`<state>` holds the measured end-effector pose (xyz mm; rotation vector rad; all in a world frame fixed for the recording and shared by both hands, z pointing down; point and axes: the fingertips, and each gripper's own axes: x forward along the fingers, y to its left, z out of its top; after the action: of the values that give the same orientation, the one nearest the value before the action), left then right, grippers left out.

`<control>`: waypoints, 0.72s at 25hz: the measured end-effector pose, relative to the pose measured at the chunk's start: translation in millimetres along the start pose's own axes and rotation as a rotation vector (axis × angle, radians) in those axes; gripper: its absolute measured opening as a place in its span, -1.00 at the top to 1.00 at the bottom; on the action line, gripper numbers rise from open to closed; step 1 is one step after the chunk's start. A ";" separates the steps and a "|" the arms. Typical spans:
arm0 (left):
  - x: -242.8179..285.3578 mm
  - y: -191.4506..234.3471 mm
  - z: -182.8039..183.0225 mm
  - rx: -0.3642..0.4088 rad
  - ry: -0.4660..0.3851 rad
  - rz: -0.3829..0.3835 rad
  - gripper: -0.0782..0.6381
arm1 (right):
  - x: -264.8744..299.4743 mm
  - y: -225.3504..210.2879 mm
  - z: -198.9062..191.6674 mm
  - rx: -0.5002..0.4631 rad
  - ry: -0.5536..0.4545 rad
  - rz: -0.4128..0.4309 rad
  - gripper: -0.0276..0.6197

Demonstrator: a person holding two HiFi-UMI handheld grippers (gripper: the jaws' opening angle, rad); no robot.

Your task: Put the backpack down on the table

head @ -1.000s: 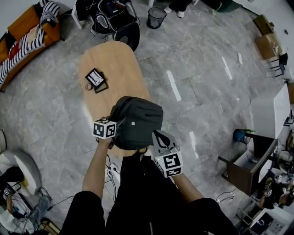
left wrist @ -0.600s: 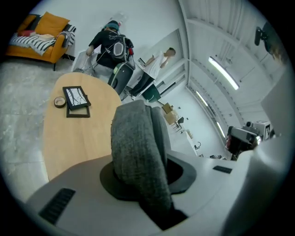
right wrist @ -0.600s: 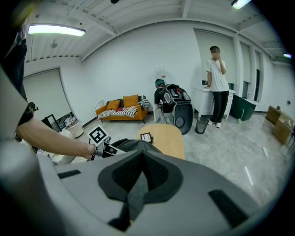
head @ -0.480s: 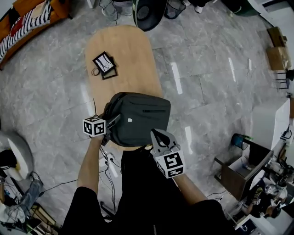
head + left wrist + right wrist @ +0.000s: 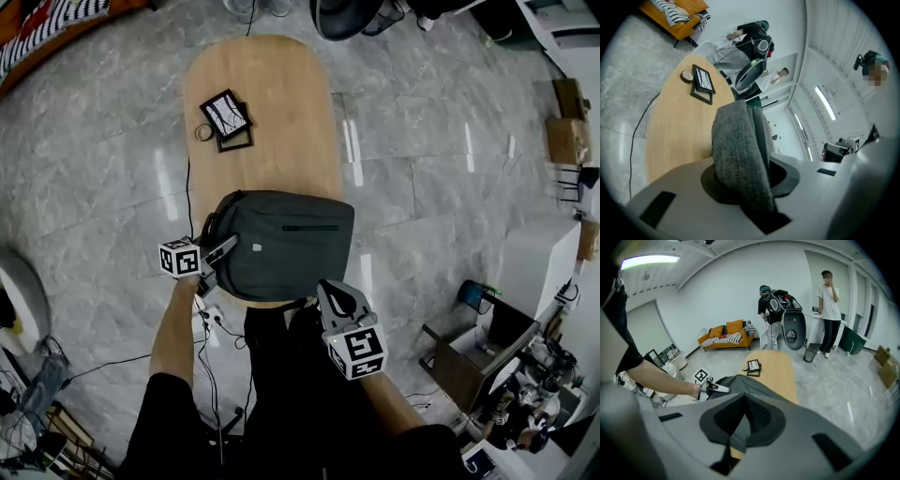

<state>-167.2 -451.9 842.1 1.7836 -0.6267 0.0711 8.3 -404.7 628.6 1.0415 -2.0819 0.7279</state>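
Observation:
A dark grey backpack (image 5: 281, 244) lies flat over the near end of the oval wooden table (image 5: 272, 103). At the pack's left edge, my left gripper (image 5: 222, 251) is shut on a thick grey woven handle (image 5: 738, 150), which fills the space between its pads (image 5: 787, 180). My right gripper (image 5: 330, 292) is at the pack's near right corner, shut on a thin grey strap (image 5: 739, 425) that runs up into the backpack (image 5: 754, 385). The left gripper (image 5: 715, 388) also shows in the right gripper view.
A black picture frame (image 5: 227, 117) and a small ring (image 5: 203, 134) lie on the table's far half. A cable (image 5: 191, 202) runs along the floor at the table's left. An orange sofa (image 5: 726, 336) and two standing people (image 5: 829, 310) are beyond the table.
The backpack has come down and spread flatter over the table's near end. Both grippers sank with it, and the left one rolled and moved left.

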 end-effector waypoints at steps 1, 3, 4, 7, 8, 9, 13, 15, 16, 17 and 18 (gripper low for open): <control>-1.3 6.0 -1.5 -0.010 -0.003 -0.008 0.51 | 1.8 1.2 -1.3 0.004 0.011 -0.002 0.88; -1.9 19.2 -5.1 -0.024 -0.001 -0.006 0.50 | 6.5 3.8 -4.9 0.003 0.035 -0.002 0.88; -1.6 26.2 -6.9 -0.027 0.004 0.003 0.49 | 9.8 5.8 -7.1 0.001 0.047 0.001 0.88; -1.3 44.8 -10.9 -0.028 0.019 0.030 0.44 | 23.3 15.0 -11.3 -0.009 0.083 0.017 0.88; -1.6 50.6 -12.0 -0.032 0.021 0.035 0.42 | 28.3 18.7 -11.2 -0.012 0.093 0.023 0.88; -2.1 56.8 -13.0 -0.038 0.021 0.042 0.40 | 32.7 22.3 -10.5 -0.016 0.101 0.030 0.88; -8.1 90.3 -18.9 -0.071 0.002 0.120 0.19 | 43.6 33.6 -11.1 -0.028 0.133 0.051 0.88; -9.2 101.9 -24.7 -0.099 -0.001 0.128 0.11 | 47.3 34.5 -15.9 -0.036 0.156 0.053 0.88; -8.6 105.7 -27.3 -0.107 0.002 0.124 0.07 | 49.7 34.2 -18.0 -0.039 0.168 0.053 0.88; -8.5 108.9 -28.9 -0.108 0.008 0.122 0.04 | 52.6 34.4 -19.4 -0.040 0.179 0.053 0.88; -9.8 112.0 -29.9 -0.100 0.016 0.126 -0.01 | 55.8 35.2 -19.9 -0.040 0.187 0.054 0.89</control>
<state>-217.6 -440.2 946.3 1.6448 -0.7188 0.1370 -39.3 -397.0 677.9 0.8634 -1.9618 0.7764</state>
